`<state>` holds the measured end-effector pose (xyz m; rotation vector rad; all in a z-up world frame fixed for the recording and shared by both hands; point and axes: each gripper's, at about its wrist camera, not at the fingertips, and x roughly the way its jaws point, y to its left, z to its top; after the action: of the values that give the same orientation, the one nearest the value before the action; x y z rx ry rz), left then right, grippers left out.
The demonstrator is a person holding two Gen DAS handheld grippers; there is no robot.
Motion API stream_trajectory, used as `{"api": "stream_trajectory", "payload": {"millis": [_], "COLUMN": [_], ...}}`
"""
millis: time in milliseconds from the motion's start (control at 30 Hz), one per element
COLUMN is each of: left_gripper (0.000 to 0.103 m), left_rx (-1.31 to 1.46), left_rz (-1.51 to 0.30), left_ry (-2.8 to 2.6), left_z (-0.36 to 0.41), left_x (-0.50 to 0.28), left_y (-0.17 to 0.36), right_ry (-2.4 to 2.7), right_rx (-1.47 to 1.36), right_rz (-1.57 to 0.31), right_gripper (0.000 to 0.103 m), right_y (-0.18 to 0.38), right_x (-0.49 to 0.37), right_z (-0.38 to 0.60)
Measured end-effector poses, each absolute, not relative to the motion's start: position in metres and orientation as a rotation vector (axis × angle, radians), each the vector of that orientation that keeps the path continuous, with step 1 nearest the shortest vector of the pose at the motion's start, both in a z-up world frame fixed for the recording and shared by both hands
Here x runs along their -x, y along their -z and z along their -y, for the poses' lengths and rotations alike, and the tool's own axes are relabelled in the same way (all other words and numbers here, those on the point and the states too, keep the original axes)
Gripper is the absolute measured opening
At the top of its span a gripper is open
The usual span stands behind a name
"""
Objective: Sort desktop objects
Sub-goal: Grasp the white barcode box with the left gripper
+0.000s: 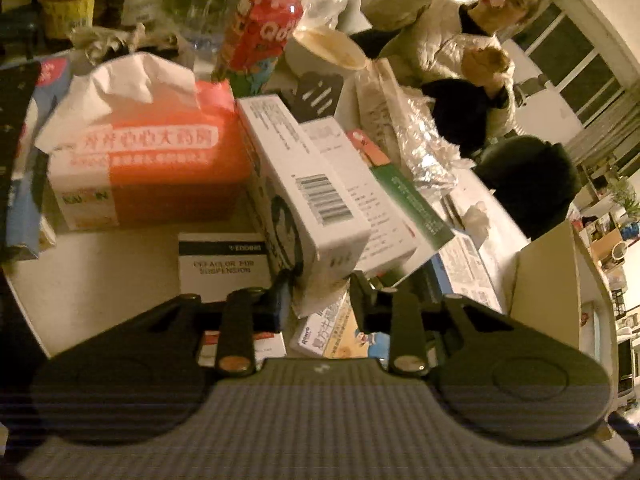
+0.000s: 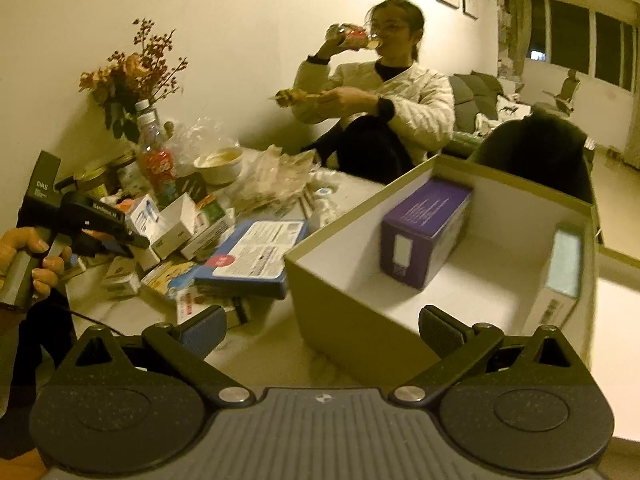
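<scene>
— Where is the white box (image 1: 308, 196) with the barcode?

— Pinched at its near end between the fingers of the left hand-held gripper (image 1: 318, 280), tilted, its far end leaning on the pile of small boxes straight ahead.

— What lies around that gripper?

— Just ahead and to its left, an orange tissue pack (image 1: 148, 160); nearer, a small black-and-white box (image 1: 224, 264) lies flat on the counter (image 1: 120, 280). Beyond the pile stand a red bottle (image 1: 260, 36) and a white bowl (image 1: 324, 52).

— And the right hand-held gripper (image 2: 320, 332)?

— Its fingers are spread wide with nothing between them. Ahead and to its right stands an open cardboard box (image 2: 344, 312), holding a purple box (image 2: 424, 232) and a white one (image 2: 560, 280) against the far wall. Ahead to its left lies a blue flat box (image 2: 256, 256).

— Anyone else?

— A person in a white jacket (image 2: 400, 96) sits beyond the counter, drinking.
</scene>
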<state>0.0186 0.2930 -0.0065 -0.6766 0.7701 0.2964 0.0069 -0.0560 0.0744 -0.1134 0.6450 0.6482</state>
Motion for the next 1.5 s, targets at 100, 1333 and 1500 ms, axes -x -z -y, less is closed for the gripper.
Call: {"api": "stream_trajectory", "payload": {"millis": [100,1333,1500], "left_gripper": [0.000,0.035,0.031], "left_rx": [0.684,0.679,0.750], "left_rz": [-0.741,-0.741,-0.728], "left_ry": [-0.245,-0.419,-0.413], "left_z": [-0.295,-0.284,-0.295], "left_x": [-0.011,-0.043,-0.033], "left_y": [-0.001,0.023,0.023], "right_ry": [-0.665,-0.776,-0.795], "right_rx": [0.106,-0.079,-0.094], "right_rz": [-0.655,-0.749,-0.770], "right_gripper": [0.102,0.103,0.103], "right_y": [-0.070,-0.026,-0.018], "right_x": [-0.005,-0.009,-0.015], "right_z": [0.049,0.026,0.022]}}
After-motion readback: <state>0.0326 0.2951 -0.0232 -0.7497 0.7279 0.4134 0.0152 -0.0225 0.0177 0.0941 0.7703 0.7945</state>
